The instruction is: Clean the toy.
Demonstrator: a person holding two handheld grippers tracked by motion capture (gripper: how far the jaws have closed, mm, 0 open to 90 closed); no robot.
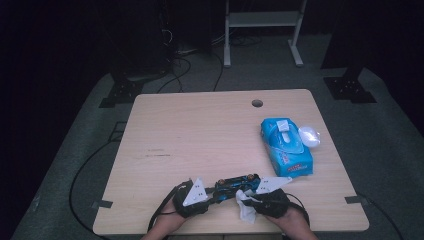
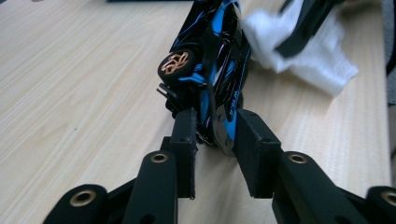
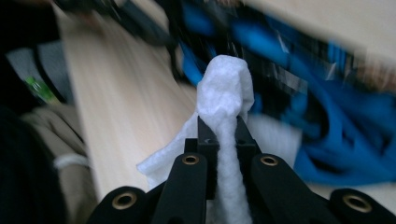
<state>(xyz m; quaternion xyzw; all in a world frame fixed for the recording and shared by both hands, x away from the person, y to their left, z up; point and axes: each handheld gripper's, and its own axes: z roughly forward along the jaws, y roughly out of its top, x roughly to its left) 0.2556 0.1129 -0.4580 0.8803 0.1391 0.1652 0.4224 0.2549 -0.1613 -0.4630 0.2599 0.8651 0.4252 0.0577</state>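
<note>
A black and blue toy car (image 1: pixel 235 182) with gold wheels lies near the table's front edge, between my two grippers. In the left gripper view the car (image 2: pixel 210 70) is tipped on its side, and my left gripper (image 2: pixel 215 135) is shut on its rear end, pads pressing both flanks. My right gripper (image 3: pixel 223 135) is shut on a bunched white wipe (image 3: pixel 226 93), whose tip stands right against the blurred blue body of the car (image 3: pixel 299 79). From above, the left gripper (image 1: pixel 214 194) and right gripper (image 1: pixel 251 196) face each other, with the wipe (image 1: pixel 246 209) hanging below.
A blue pack of wet wipes (image 1: pixel 286 146) lies at the right of the wooden table (image 1: pixel 200 130), with a white crumpled piece (image 1: pixel 309 136) beside it. A cable hole (image 1: pixel 257 103) sits near the far edge. Cables and stand legs are on the floor beyond.
</note>
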